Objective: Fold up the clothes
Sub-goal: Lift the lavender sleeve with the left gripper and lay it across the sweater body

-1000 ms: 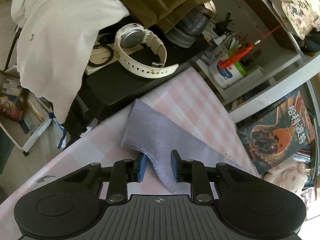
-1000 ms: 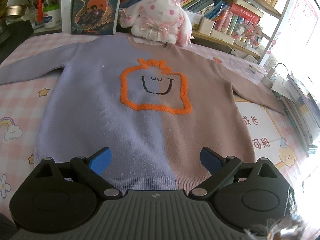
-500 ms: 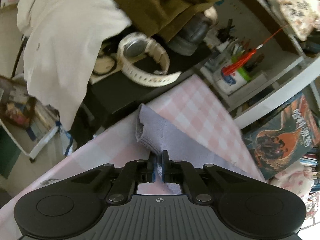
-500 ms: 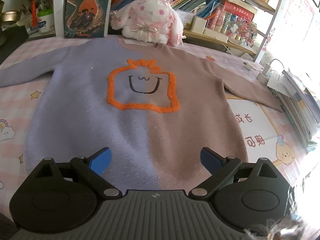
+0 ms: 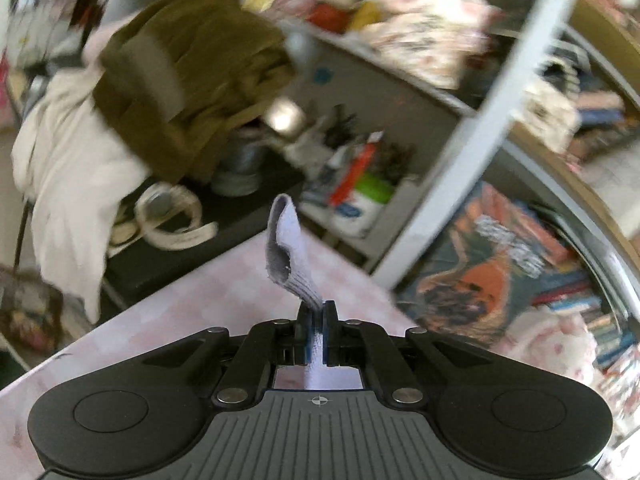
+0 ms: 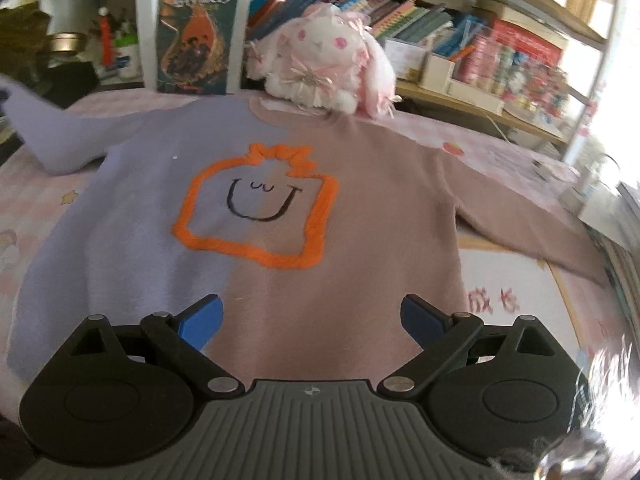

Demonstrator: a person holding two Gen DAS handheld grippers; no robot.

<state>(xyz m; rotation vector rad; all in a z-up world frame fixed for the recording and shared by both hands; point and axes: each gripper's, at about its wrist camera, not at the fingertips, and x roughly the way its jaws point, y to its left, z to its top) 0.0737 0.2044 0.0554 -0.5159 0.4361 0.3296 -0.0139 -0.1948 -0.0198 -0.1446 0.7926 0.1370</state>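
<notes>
Currently: one sweater, half lilac, half pink, flat on the table | left gripper clamped on one lilac cuff, raised off the table | right gripper spread wide over the sweater hem, holding nothing | one plush rabbit beside the sweater collar.

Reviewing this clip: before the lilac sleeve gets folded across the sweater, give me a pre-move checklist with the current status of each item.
1. Left gripper shut on the sleeve cuff: ok.
2. Cuff lifted off the pink tablecloth: ok.
3. Sweater body lying flat, face up: ok.
4. Right gripper open and holding nothing, above the hem: ok.
5. Plush rabbit clear of the fold: not ok, it sits at the collar.
6. How securely the cuff is pinched: cannot tell, the left view is blurred.
</notes>
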